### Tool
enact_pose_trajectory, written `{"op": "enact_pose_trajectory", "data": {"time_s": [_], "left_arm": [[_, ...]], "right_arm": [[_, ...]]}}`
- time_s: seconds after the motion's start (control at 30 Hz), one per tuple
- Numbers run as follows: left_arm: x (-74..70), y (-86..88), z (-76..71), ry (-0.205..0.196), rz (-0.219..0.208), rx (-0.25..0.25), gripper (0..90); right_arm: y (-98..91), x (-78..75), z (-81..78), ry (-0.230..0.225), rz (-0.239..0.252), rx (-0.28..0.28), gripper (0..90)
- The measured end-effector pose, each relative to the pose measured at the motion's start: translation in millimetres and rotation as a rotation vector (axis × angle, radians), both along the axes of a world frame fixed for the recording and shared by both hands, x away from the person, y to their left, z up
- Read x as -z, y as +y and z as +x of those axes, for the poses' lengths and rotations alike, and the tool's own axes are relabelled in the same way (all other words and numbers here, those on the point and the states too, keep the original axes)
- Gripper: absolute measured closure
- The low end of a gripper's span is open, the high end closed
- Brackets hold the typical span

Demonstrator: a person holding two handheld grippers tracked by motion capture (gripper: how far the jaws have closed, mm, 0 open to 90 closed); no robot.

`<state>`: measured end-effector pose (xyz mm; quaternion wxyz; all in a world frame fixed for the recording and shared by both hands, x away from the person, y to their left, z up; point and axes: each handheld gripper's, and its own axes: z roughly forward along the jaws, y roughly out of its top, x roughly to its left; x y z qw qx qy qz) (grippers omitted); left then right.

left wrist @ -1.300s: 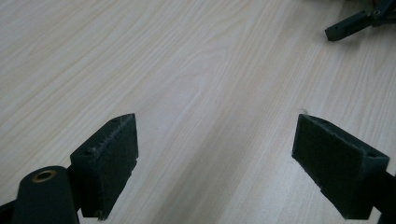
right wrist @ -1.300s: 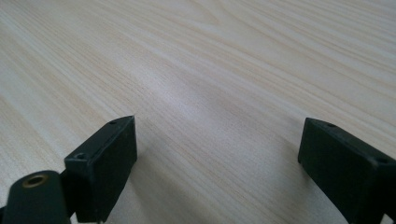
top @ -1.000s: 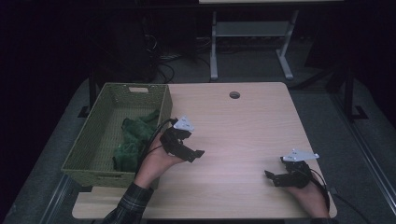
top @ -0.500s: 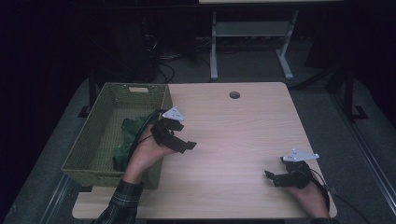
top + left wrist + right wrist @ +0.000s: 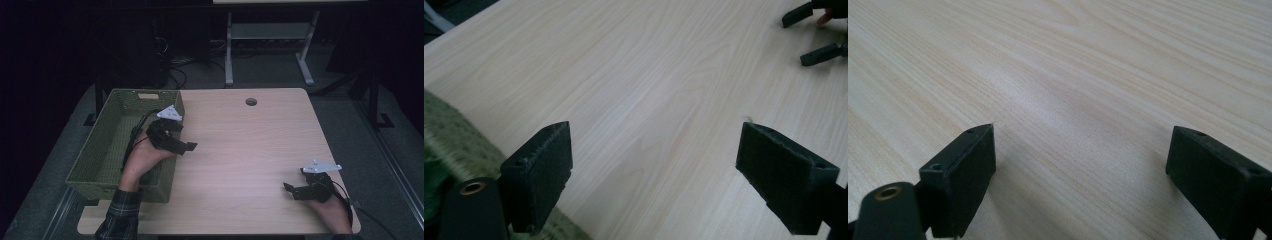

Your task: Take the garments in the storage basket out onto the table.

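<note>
left gripper [image 5: 186, 146]: jaws spread, empty, left of frame by basket [image 5: 107, 150], ready to reach in
right gripper [image 5: 292, 189]: jaws spread, resting lower right on table [image 5: 250, 145]

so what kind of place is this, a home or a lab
Most likely a lab or recording workspace, not a home. A plain wooden desk with a cable hole stands in a dark room, cables and a metal stand on the floor behind it, and each hand holds a wired claw, left and right.

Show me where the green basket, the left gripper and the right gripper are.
green basket [image 5: 150, 94]: high view, far rim.
left gripper [image 5: 186, 147]: high view, between its open fingertips.
right gripper [image 5: 291, 190]: high view, between its open fingertips.
</note>
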<state>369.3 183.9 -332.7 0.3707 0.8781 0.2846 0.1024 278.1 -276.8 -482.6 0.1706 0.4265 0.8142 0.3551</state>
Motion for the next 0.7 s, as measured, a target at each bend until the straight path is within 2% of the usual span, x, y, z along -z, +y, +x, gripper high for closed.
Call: {"op": "enact_pose_trajectory", "data": {"time_s": [0.13, 0.2, 0.33, 0.5, 0.63, 0.7], "left_arm": [[-2.7, 9.3, 0.8, -0.013, -0.008, -0.032, 14.5], [-4.2, 15.6, 1.3, -0.014, 0.0, -0.032, 16.1], [-5.6, 26.3, 1.4, -0.02, -0.002, -0.072, 18.4], [-7.3, 40.1, 1.0, -0.027, 0.014, -0.112, 21.9], [-8.6, 52.4, -0.1, -0.031, 0.039, -0.155, 30.5], [-7.3, 57.1, -0.4, -0.027, 0.048, -0.175, 31.7]], "right_arm": [[0.0, 0.0, 0.0, 0.0, 0.0, 0.0, 12.1], [0.0, 0.0, 0.0, -0.001, 0.0, 0.0, 12.2], [0.0, 0.0, 0.0, -0.001, 0.0, 0.0, 12.1], [0.0, 0.0, 0.0, 0.0, 0.0, 0.0, 12.1], [0.0, 0.0, 0.0, 0.001, 0.0, 0.001, 12.1], [0.0, 0.0, 0.0, 0.0, 0.0, 0.0, 12.1]]}}
